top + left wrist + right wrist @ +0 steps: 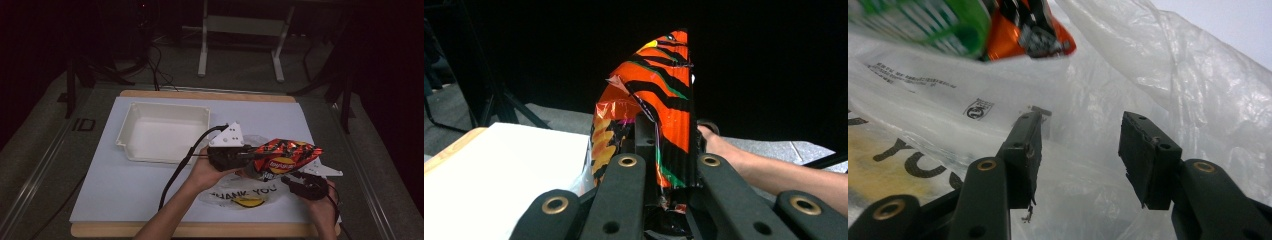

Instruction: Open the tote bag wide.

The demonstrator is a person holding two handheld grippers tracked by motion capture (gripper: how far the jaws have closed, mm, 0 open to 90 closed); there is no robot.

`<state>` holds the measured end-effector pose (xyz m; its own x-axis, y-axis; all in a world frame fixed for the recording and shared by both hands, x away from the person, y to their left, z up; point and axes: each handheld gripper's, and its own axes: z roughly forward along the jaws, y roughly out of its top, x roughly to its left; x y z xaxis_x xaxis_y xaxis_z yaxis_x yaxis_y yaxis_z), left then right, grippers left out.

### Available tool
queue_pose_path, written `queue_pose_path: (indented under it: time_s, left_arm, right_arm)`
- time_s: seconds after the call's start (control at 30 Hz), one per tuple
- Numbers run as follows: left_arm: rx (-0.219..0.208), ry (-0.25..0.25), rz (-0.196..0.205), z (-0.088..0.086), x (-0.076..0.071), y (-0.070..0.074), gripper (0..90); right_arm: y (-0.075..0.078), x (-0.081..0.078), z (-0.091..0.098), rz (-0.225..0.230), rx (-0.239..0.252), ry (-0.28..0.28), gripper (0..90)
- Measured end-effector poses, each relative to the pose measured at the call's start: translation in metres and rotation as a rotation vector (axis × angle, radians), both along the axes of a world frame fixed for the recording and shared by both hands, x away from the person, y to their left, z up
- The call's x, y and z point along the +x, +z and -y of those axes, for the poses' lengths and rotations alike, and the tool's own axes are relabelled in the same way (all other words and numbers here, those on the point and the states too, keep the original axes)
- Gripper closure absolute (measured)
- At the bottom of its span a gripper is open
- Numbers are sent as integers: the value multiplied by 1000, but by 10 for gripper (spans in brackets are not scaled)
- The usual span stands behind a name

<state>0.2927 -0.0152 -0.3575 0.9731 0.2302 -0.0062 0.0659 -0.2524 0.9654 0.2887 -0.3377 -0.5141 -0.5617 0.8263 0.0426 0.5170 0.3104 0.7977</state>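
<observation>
Left gripper (pixel 246 156) has its two black jaws squeezed tight on the flat crimped end of an orange and black chip bag (pixel 285 156). In the left gripper view the chip bag (pixel 659 105) sticks straight out from the jaws, with its striped side showing. It hangs in the air just past the tool, above a thin see-through plastic bag (pixel 240 192) with "THANK YOU" printed on it.

Right gripper (pixel 1080 150) is low, under the chip bag, and its jaws stand apart with nothing pinched between them. The plastic bag (pixel 1128 75) lies crumpled right in front of its tips.

A white tray (pixel 162 131) sits well off to the far side of the left gripper, on the white table mat (pixel 125 185).

I think the chip bag is very light and puffy, and its skin is shiny and slippery. The chips inside would crack if you squeezed the fat middle. So the flat sealed end is the best place to hold it, just where the tool has it. The plastic bag is floppy, so the open tool should pinch one edge.
</observation>
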Motion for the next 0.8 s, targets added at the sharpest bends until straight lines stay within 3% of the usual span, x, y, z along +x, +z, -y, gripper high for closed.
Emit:
queue_pose_path:
  time_s: [0.8]
  left_arm:
    - [-43,27,30,-29,3,27,887]
  right_arm:
    - [-9,3,5,-28,5,-22,514]
